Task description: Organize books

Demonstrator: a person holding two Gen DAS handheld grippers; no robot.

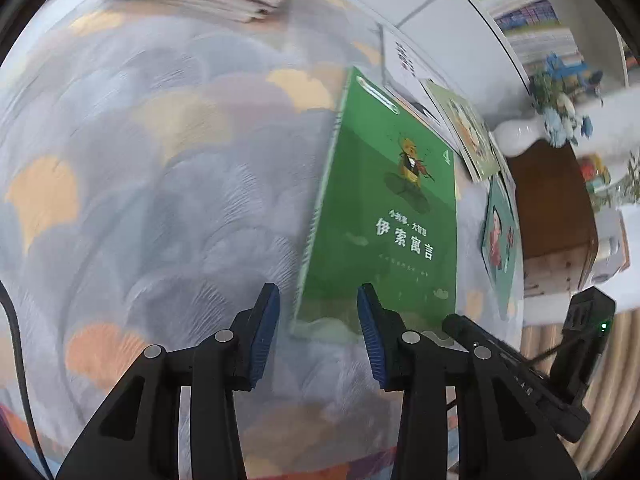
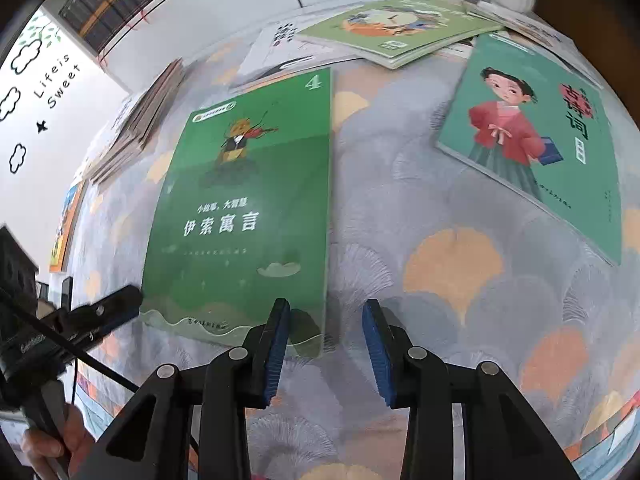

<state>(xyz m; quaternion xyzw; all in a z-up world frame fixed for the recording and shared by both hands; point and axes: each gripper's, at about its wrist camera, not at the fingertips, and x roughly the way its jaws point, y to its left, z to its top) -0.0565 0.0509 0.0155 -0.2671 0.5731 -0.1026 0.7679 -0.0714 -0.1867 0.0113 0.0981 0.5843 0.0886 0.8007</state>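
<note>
Lying flat on the grey fan-patterned tablecloth, ahead of both tools: bright green paperback book with the violin-playing insect, its near edge crossing the left-hand pad of the right gripper. Gaping wide, gripping nothing: left gripper, that same green book just ahead and rightward. Resting far ahead-left: stack of thin books. Sitting ahead-right: teal book with the red-jacketed girl. Overlapping farther back: pale green picture book.
</note>
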